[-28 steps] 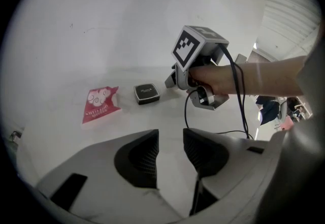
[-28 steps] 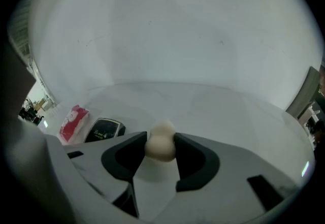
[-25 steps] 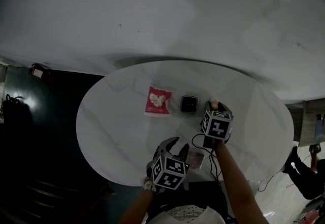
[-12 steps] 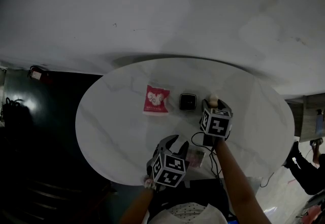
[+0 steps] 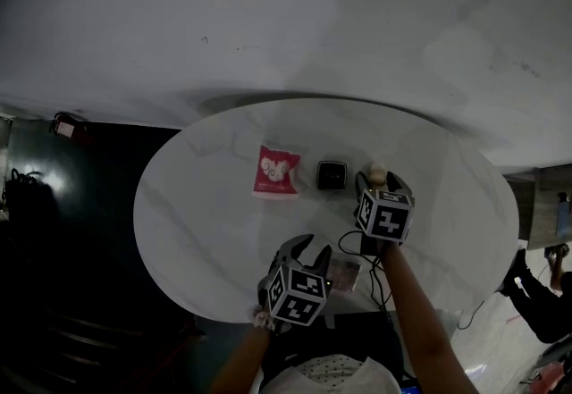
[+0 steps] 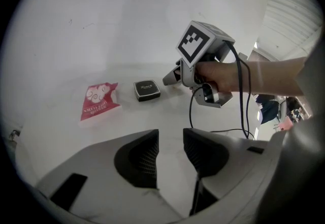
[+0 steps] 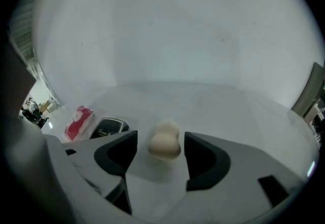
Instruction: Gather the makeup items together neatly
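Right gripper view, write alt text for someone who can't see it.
A beige makeup sponge stands on the white table between the right gripper's fingers, which have just been opening and don't touch it. A black compact and red packet lie to its left.

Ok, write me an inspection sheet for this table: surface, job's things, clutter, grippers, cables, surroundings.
Surface: round white table with a marble pattern.
Job's things: red sachet, black compact and beige sponge stand in a row, apart from each other.
Clutter: small pinkish packet near the front edge; too small to identify.
Grippers: left gripper has its fingers apart with nothing between them. Right gripper has its fingers on either side of the sponge, not pressing it; they have just been opening.
Cables: black cable hangs from the right gripper onto the table.
Surroundings: pale wall behind, dark floor at left, a person at the far right edge.
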### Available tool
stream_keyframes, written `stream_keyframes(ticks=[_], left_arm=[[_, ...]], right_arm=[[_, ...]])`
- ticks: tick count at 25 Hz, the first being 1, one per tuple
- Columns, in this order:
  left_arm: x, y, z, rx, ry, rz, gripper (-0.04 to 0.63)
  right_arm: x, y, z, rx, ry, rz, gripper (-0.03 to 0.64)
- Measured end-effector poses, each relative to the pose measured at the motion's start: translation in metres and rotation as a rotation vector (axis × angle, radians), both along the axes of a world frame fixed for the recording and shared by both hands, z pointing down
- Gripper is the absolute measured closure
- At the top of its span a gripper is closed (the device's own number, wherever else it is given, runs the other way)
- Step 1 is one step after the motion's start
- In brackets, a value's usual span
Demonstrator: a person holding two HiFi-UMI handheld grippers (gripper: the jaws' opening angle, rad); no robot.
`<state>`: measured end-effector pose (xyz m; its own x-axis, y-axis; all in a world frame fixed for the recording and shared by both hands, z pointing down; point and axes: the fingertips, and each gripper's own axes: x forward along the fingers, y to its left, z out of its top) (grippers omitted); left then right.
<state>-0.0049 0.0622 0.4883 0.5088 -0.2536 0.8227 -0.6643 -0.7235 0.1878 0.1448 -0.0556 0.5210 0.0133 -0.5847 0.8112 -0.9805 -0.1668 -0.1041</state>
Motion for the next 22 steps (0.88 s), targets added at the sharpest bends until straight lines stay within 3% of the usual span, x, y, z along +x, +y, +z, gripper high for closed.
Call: stream_keyframes(ticks=[8,13,18,22], left_arm=[[-0.005,-0.001,-0.001,0.019,-0.009,-0.021,0.407],[-0.005,0.003,-0.003,0.028,0.004,-0.021,0.407],[-0.004,0.016,0.001,0.025,-0.013,0.006,0.407],[-0.005,0.031,0.004,-0.021,0.019,0.005,0.405]], right_arm=[[0.007,0.015,-0.030,0.102,-0.036,-0.031,0.305],[0.007,0.036,-0.040,0.157,-0.126,-0.027,0.310],[-0.008,0.060,-0.041,0.168,-0.193,-0.139,0.323],[-0.027,0.084,-0.049,0.210,-0.343,-0.237,0.357]])
